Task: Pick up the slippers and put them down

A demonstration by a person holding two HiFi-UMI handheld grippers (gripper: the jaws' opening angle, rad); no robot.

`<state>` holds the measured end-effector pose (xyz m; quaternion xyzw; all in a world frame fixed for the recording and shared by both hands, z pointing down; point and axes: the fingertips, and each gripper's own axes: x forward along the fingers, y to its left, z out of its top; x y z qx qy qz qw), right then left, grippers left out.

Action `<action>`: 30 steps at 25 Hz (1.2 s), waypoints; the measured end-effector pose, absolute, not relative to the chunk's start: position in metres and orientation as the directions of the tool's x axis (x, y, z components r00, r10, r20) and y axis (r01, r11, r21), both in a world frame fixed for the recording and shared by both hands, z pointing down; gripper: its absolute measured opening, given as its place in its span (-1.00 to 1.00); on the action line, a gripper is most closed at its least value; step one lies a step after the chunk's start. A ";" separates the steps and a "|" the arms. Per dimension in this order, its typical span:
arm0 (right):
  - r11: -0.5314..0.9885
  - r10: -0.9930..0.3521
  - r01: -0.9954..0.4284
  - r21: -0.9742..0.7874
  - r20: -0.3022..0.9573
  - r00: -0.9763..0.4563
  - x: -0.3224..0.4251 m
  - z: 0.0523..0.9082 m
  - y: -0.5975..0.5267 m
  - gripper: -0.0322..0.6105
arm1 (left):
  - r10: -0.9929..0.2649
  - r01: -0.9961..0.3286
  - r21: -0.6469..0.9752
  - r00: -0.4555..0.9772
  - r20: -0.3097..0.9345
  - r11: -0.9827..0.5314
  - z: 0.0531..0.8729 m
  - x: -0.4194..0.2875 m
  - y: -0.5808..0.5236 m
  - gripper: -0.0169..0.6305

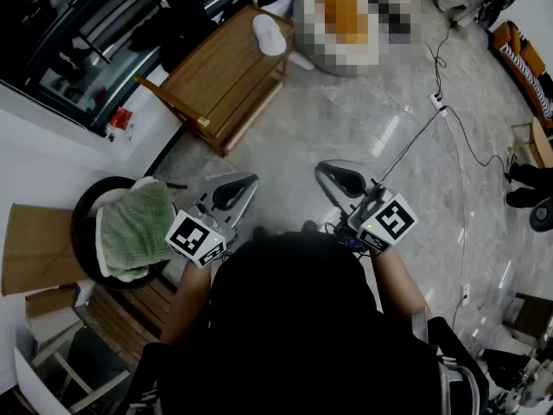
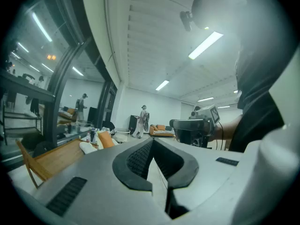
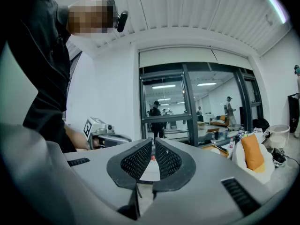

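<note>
– Slipper first: where is it?
– 1 white slipper lies on top of the wooden table, near its far edge, in the upper middle of the head view. Neither gripper is near it.
– Only 1?
– A 2nd white shape lies on the floor just beside the table's far corner. I cannot tell whether it is the other slipper.
– Take the rest from the biggest thing down.
– The grey marble-look floor fills most of the head view. Next is the low table, slatted underneath, standing at an angle near the window wall. At the left is a round black basket with a green towel heaped in it. A flat cardboard box lies just beside the basket.
– And the tools?
– The left gripper is clenched, its tips meeting, with nothing between the pads. The right gripper is closed too, its pads all but touching, and it holds nothing. The person holds both level, side by side over bare floor, well apart from the table. Each gripper shows in the other's camera.
– Anything smaller?
– A black cable runs across the floor at the right, starting near a white power strip.
</note>
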<state>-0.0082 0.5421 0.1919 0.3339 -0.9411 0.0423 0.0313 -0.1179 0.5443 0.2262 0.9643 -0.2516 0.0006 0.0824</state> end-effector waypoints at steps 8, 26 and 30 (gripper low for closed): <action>0.744 -0.663 -0.667 -0.035 0.080 -0.744 -0.028 0.194 0.541 -0.80 | -0.459 -0.454 0.163 0.888 0.006 -0.876 0.225 -0.146 0.544 -0.91; 0.617 -0.780 -0.786 -0.034 0.106 -0.616 0.000 0.178 0.558 -0.79 | -0.266 -0.254 0.183 0.963 -0.046 -0.950 0.218 -0.139 0.546 -0.91; 0.640 -0.761 -0.766 -0.064 0.083 -0.643 -0.003 0.180 0.545 -0.79 | -0.283 -0.268 0.187 0.957 -0.057 -0.945 0.215 -0.141 0.536 -0.91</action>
